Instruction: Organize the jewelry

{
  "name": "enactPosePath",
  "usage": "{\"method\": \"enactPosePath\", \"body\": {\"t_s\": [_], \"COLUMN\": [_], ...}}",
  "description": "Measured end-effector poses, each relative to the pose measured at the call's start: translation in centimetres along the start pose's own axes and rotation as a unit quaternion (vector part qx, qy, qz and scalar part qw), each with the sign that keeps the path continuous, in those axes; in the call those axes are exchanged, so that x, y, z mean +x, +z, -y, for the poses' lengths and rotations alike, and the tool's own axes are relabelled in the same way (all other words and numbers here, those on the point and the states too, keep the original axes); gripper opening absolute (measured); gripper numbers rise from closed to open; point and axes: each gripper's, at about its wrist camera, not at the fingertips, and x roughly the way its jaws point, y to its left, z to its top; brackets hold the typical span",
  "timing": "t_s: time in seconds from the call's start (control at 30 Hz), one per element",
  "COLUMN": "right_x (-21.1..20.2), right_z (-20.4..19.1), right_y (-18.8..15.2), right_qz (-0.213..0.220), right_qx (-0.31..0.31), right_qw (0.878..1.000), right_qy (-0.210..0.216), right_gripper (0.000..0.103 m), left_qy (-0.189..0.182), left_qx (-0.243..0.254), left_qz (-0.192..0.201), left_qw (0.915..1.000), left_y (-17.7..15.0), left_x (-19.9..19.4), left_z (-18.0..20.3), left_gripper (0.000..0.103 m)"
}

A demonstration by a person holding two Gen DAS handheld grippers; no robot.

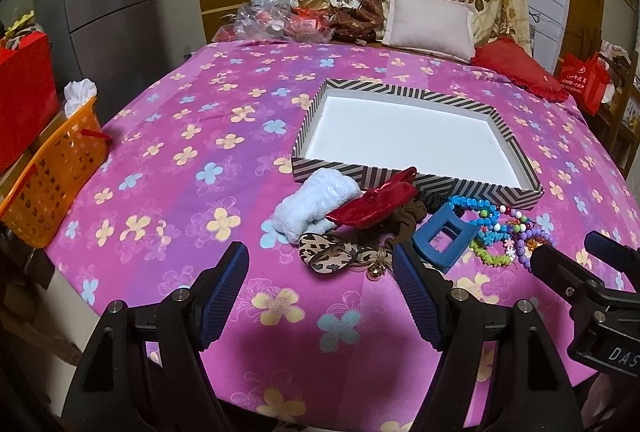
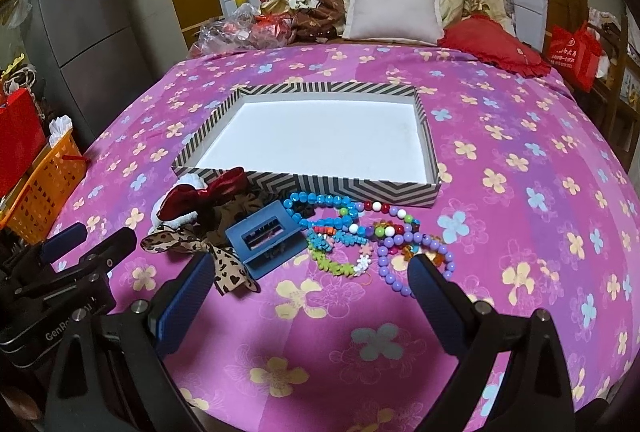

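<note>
Right claw (image 2: 310,274) gapes wide near the beads (image 2: 416,256): light, slippery, floppy strands, best pinched mid-loop for the box (image 2: 224,112).

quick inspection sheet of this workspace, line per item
surface: bed with pink floral sheet
job's things: striped box empty; bead bracelets, blue claw clip, red bow, leopard bow, brown scrunchie and white fluffy piece piled before it
clutter: orange basket at bed's left edge
grippers: left tongs open, empty; right tongs open, empty
cables: nothing seen
surroundings: pillows, fridge, red bag
</note>
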Motion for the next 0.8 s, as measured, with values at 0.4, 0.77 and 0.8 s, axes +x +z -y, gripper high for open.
{"method": "enactPosePath", "body": {"t_s": [0.4,0.77,0.8], "right_x": [1.0,2.1,2.1], "right_z": [-0.3,-0.6,-0.6], "right_y": [-0.2,-0.5,-0.5], "right_qz": [-0.01,-0.025,-0.026], "right_qx": [-0.01,-0.016,-0.016], "right_qw": [1.0,0.999,0.999], "right_qy": [0.004,0.013,0.013], "right_gripper": [0.099,0.099,0.098], "left_qy": [-0.001,-0.011,-0.011], "left_qx": [-0.004,-0.017,-0.023], "left_qz": [-0.009,-0.025,-0.027], "left_qw": [1.0,0.9995,0.9993], "left_y": [-0.2,-0.2,-0.2], "left_x": [0.8,1.8,1.9], "left_z": [-0.4,-1.8,-2.3], "left_gripper": [0.078,0.078,0.078]}}
